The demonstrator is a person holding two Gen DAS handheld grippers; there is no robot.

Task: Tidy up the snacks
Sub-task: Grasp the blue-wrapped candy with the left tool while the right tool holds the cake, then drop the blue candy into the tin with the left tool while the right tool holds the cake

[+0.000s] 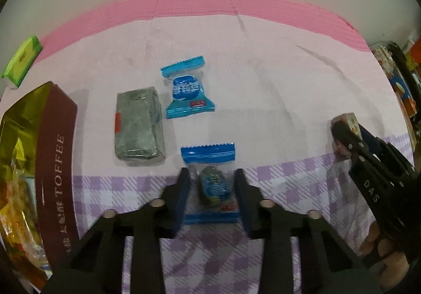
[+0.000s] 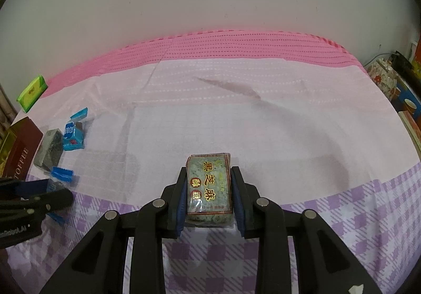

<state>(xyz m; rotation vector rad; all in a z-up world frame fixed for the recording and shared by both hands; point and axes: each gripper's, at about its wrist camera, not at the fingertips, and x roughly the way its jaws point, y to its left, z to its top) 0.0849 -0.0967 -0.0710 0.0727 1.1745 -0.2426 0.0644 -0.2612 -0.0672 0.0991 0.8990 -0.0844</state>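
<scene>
My left gripper (image 1: 212, 175) is shut on a blue-wrapped candy (image 1: 211, 183) low over the table. A second blue candy (image 1: 187, 90) and a grey sesame bar (image 1: 139, 125) lie just beyond it. A brown TOFFEE box (image 1: 56, 162), open and holding several snacks, stands at the left. My right gripper (image 2: 209, 175) is shut on a sesame brittle bar (image 2: 209, 186) with gold characters. The right gripper shows in the left wrist view (image 1: 342, 133) at the far right. The left gripper shows in the right wrist view (image 2: 52, 195) at the lower left, beside the box (image 2: 22, 152).
A green packet (image 1: 22, 60) lies at the far left near the pink cloth band (image 1: 236, 4). The tablecloth is pale pink with a purple checked border (image 2: 342, 204). Clutter of boxes and a cup (image 2: 410, 106) sits past the table's right edge.
</scene>
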